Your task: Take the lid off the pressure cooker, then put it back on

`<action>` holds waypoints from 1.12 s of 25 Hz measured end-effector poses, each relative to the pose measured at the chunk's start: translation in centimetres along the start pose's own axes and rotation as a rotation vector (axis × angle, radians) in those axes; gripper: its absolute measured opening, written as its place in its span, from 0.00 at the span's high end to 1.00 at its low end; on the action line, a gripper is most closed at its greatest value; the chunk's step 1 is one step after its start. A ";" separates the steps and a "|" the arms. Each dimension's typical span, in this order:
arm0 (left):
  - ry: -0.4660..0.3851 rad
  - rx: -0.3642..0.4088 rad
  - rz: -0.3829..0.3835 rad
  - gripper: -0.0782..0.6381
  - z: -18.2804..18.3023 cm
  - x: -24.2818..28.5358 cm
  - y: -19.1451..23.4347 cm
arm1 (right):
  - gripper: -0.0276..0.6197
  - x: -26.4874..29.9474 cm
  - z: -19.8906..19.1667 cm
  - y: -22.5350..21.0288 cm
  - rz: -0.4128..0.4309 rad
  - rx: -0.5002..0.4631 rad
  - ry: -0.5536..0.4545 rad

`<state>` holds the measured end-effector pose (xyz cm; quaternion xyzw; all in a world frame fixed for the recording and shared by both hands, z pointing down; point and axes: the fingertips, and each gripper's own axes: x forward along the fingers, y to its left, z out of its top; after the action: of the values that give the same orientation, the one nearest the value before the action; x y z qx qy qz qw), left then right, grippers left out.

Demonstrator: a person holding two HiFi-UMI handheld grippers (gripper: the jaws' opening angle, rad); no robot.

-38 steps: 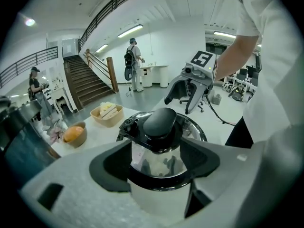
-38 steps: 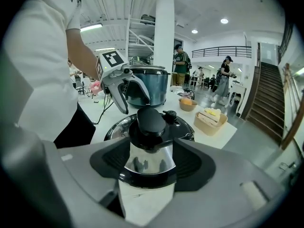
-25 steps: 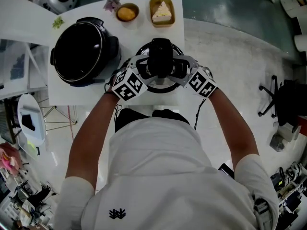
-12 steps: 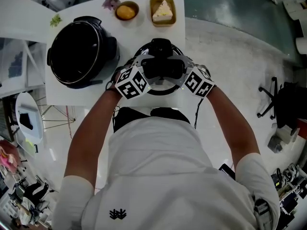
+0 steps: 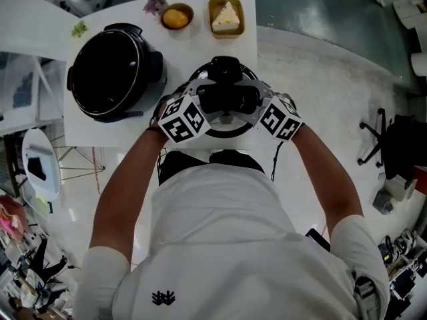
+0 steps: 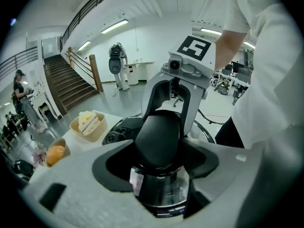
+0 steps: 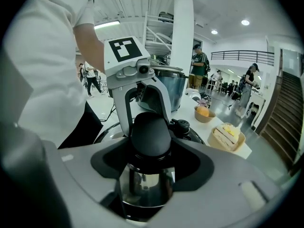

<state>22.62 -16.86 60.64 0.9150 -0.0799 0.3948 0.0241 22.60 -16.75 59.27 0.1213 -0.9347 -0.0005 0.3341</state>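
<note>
left tool (image 6: 159, 167): just closed, clamping smooth black handle (image 5: 227, 99) | right tool (image 7: 148, 172): seemingly clamping it too | lid (image 5: 233, 130): round, shiny steel

No word or number could be read anywhere. The left gripper's marker cube (image 5: 181, 120) and the right gripper's marker cube (image 5: 280, 122) carried only black-and-white square patterns. The white shirt (image 5: 213, 245) bore a small black emblem (image 5: 163, 297) without letters. A pale sticker (image 6: 136, 180) on the lid (image 6: 164, 196) was too small to read.
</note>
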 end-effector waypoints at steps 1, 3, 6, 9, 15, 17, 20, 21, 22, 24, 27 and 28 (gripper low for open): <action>-0.002 0.005 0.002 0.48 0.4 -0.5 -0.1 | 0.52 -0.4 0.4 0.1 -0.001 -0.003 -0.004; -0.010 0.016 0.005 0.48 1.4 -1.5 -0.5 | 0.53 -1.4 1.4 0.4 -0.001 -0.005 -0.014; -0.021 0.017 0.008 0.48 2.9 -3.3 -0.9 | 0.53 -2.8 3.3 0.7 0.007 -0.011 -0.030; -0.034 0.012 0.012 0.48 4.6 -5.3 -1.3 | 0.53 -4.5 5.5 0.9 0.019 -0.023 -0.053; -0.040 0.012 0.017 0.48 7.6 -9.9 -2.0 | 0.53 -7.4 10.1 1.7 0.029 -0.025 -0.066; -0.041 0.006 0.014 0.48 8.4 -11.5 -2.0 | 0.53 -8.1 11.8 1.8 0.031 -0.020 -0.079; -0.039 0.004 0.013 0.48 9.3 -14.0 -1.9 | 0.53 -9.0 14.4 2.0 0.034 -0.024 -0.098; -0.037 0.005 0.015 0.48 9.6 -14.9 -1.7 | 0.53 -9.1 15.3 1.9 0.034 -0.030 -0.101; -0.036 0.007 0.018 0.48 9.8 -15.8 -1.6 | 0.53 -9.2 16.3 1.9 0.033 -0.036 -0.104; -0.039 0.010 0.026 0.48 10.1 -17.7 -1.2 | 0.53 -9.3 18.3 1.9 0.031 -0.049 -0.111; -0.038 0.017 0.043 0.48 10.3 -20.7 -0.3 | 0.53 -9.2 21.3 1.8 0.033 -0.069 -0.126; -0.037 0.018 0.049 0.48 10.2 -21.7 0.1 | 0.53 -9.0 22.3 1.7 0.034 -0.077 -0.131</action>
<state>15.29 -15.27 37.86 0.9201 -0.0993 0.3788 0.0044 14.97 -14.86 36.47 0.0920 -0.9557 -0.0388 0.2767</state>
